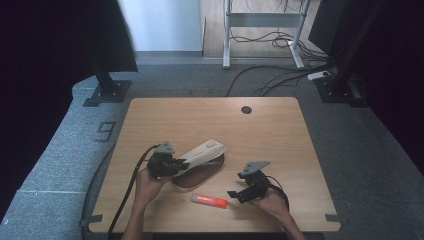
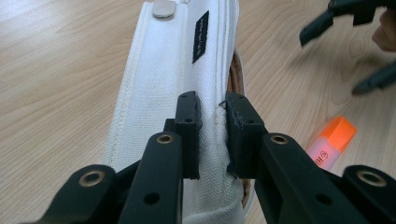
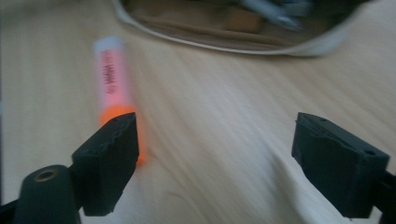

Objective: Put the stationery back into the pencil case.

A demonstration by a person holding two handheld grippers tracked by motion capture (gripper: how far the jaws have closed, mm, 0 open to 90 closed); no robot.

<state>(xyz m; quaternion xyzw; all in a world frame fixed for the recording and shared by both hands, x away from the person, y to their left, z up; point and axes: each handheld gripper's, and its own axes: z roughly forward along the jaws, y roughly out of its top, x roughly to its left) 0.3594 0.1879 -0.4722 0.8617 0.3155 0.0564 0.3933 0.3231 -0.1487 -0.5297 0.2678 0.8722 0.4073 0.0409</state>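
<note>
The left gripper (image 1: 172, 164) sits at the near left of the table (image 1: 165, 117), its forearm coming in from the near edge; its jaws are pinched tight on the lifted flap of the white pencil case (image 1: 201, 156), which lies just left of the table's middle. The right gripper (image 1: 240, 194), in the hand at the near right, points left, low over the table. Its jaws stand wide with nothing between them, just beside the orange highlighter (image 1: 210, 200) lying near the front edge
</note>
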